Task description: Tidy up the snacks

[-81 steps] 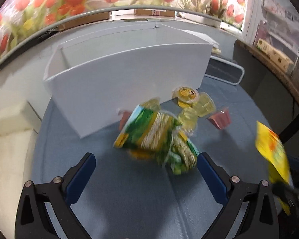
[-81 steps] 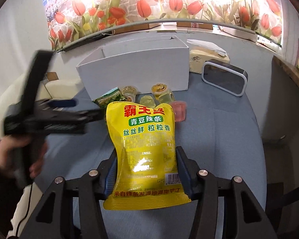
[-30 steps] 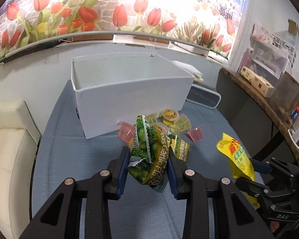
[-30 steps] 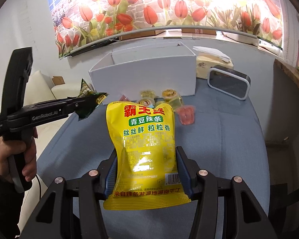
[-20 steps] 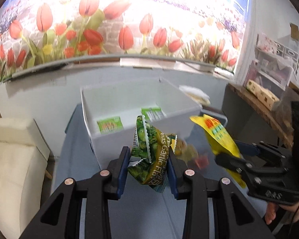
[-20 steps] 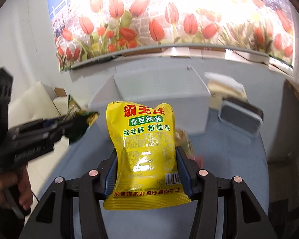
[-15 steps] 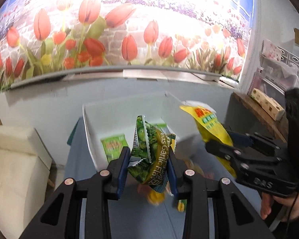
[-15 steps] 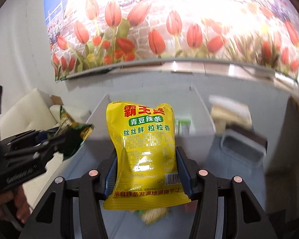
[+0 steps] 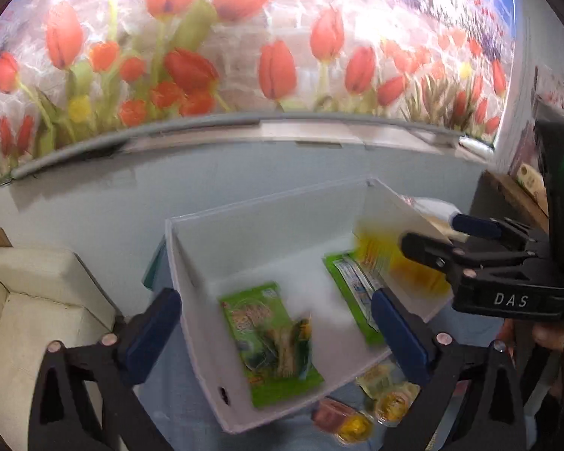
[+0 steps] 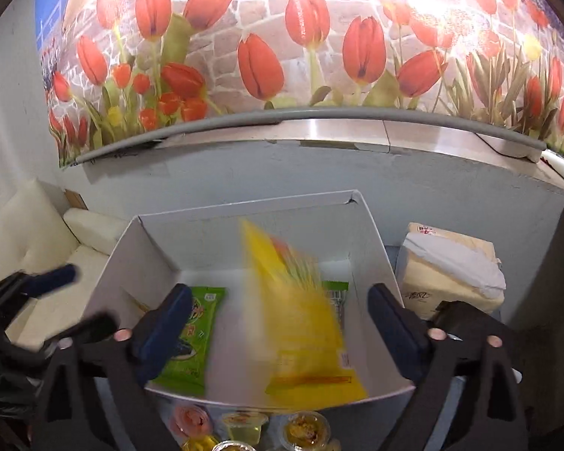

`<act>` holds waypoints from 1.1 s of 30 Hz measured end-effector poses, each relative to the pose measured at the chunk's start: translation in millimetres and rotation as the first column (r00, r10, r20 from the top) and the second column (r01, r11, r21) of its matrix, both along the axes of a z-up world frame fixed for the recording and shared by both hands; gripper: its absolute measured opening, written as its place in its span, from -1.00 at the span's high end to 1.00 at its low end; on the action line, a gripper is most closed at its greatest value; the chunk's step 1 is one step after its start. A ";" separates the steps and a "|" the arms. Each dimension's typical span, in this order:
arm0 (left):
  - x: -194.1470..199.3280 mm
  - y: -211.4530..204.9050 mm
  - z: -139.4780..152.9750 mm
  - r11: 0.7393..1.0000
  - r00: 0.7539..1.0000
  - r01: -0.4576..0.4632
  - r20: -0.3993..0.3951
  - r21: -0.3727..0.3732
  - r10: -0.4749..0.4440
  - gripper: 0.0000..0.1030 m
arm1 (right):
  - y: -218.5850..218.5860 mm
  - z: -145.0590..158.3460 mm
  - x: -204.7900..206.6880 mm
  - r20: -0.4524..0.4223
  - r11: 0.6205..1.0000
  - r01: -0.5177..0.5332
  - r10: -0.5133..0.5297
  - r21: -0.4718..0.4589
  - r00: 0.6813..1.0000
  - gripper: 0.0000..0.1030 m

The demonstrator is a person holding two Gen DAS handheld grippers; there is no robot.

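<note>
At the far left a cream sofa (image 9: 37, 300) stands against the pale wall, beside the blue-covered table. The left gripper (image 9: 274, 334) hangs over the near left part of the white box (image 9: 191, 323) with its jaws spread wide and nothing between the blue pads (image 9: 150, 334); in the right wrist view the same tool (image 10: 60, 300) shows at the left edge, blurred, also parted. Under it, inside the box, a green snack packet (image 9: 261, 323) lies flat on the floor toward the left, and a smaller crumpled green bag (image 9: 299, 342) lies on top of its near right part, blurred. A second green packet (image 9: 353, 293) lies further right on the box floor. The right gripper (image 10: 278, 323) is over the middle of the box (image 10: 372, 233), its jaws wide apart and holding nothing; between its pads (image 10: 394, 327) a yellow snack bag (image 10: 300, 323) shows as a motion-smeared shape inside the box, whether in the air or resting on the floor cannot be told. Just outside the near wall of the box, small jelly cups (image 10: 306, 428) in pink and yellow sit on the table. To the right of the box stands a soft tissue pack (image 10: 451, 274). A tulip mural (image 10: 282, 45) covers the wall behind.
</note>
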State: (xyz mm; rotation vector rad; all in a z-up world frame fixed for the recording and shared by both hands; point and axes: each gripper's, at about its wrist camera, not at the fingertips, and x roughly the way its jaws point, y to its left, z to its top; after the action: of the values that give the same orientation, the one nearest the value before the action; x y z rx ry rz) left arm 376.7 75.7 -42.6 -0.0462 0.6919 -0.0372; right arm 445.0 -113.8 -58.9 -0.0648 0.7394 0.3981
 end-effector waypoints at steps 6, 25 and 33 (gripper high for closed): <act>-6.5 10.6 -8.3 1.000 1.000 -0.014 -0.023 0.013 0.014 -1.00 | -17.9 5.2 -11.0 0.047 0.999 0.016 -0.018 0.027 0.999 -1.00; -145.0 -44.3 -47.0 0.997 0.997 0.070 -0.014 -0.040 -0.071 -1.00 | -82.1 -35.4 -175.5 0.026 0.996 -0.035 0.032 0.086 0.999 -1.00; -195.8 -79.8 -77.4 0.992 0.990 0.118 -0.071 -0.055 -0.121 -1.00 | -88.6 -89.1 -195.3 -0.059 0.999 -0.013 0.016 0.049 0.998 -1.00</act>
State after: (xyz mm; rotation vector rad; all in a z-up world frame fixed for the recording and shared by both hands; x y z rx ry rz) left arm 180.8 -4.2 -120.0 -0.0550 0.7679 -0.1688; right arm 249.7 -202.4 -148.1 -0.0131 0.7880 0.4330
